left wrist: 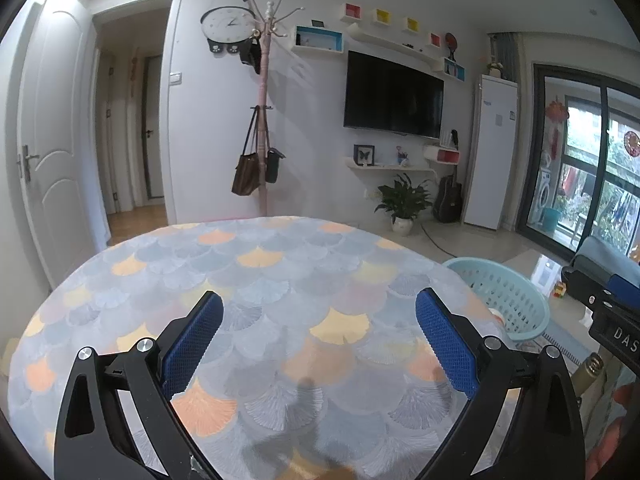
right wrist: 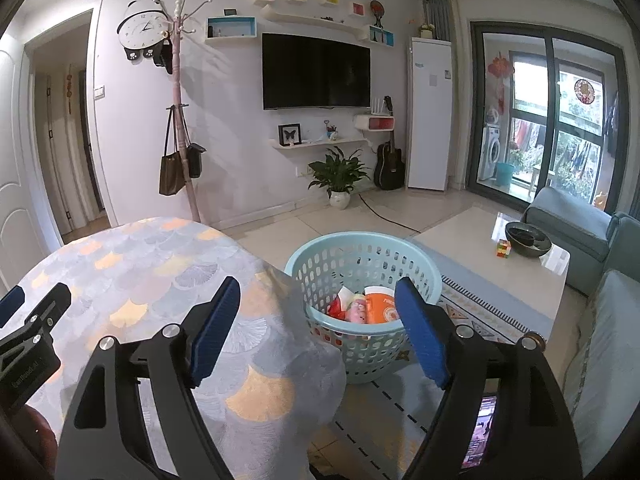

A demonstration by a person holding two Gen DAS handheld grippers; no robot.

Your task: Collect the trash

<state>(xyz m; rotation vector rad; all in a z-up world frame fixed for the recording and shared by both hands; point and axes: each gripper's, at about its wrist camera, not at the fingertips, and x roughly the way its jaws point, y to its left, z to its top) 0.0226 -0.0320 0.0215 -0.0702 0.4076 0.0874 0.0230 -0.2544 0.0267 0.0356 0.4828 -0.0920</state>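
Observation:
A light blue perforated basket (right wrist: 362, 280) stands on the floor right of the round table (right wrist: 132, 264). Inside it lie an orange-and-white cup (right wrist: 380, 306) and red and pink wrappers (right wrist: 346, 308). My right gripper (right wrist: 318, 312) is open and empty, held above the table's right edge and the basket's near rim. My left gripper (left wrist: 319, 314) is open and empty over the table's patterned cloth (left wrist: 260, 280). The basket also shows in the left wrist view (left wrist: 508, 300) at the right. No trash shows on the table.
A white coffee table (right wrist: 496, 264) with a dark bowl (right wrist: 527, 239) and a puzzle cube (right wrist: 504, 248) stands right of the basket. A grey sofa (right wrist: 600, 320) is at far right. A coat rack (right wrist: 184, 128) and potted plant (right wrist: 339, 176) stand by the wall.

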